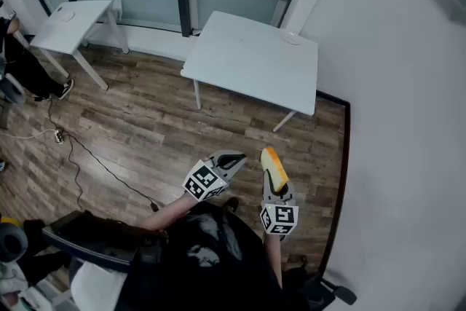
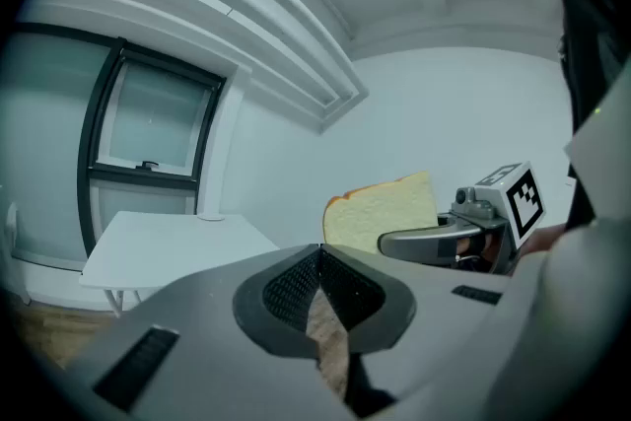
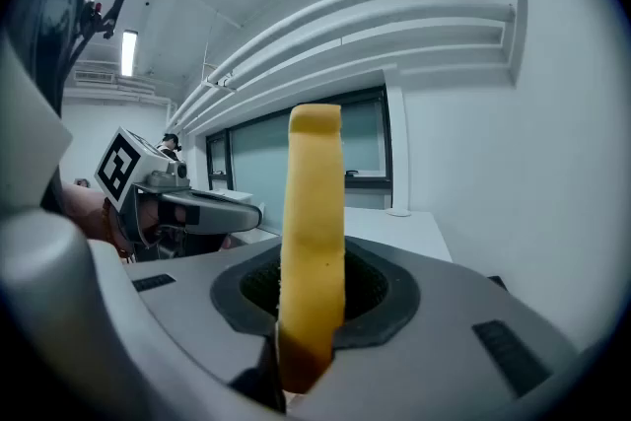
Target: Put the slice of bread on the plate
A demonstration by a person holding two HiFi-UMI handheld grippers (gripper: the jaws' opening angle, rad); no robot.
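Observation:
A slice of bread (image 1: 272, 162) with a tan crust stands on edge in my right gripper (image 1: 275, 189), whose jaws are shut on its lower part. In the right gripper view the bread (image 3: 314, 242) shows edge-on, rising from between the pads. My left gripper (image 1: 239, 156) hovers just to the left, jaws shut with nothing between them (image 2: 317, 253); from it the bread (image 2: 383, 212) appears broadside. A small white plate (image 1: 291, 38) lies at the far right corner of the white table (image 1: 247, 62) ahead, well beyond both grippers. Both grippers hang over the wooden floor.
A second white table (image 1: 73, 29) with a small white dish (image 1: 65, 13) stands at the far left by the windows. A cable (image 1: 87, 156) runs across the floor. A white wall (image 1: 393, 120) closes the right side. An office chair (image 1: 87, 240) is behind me on the left.

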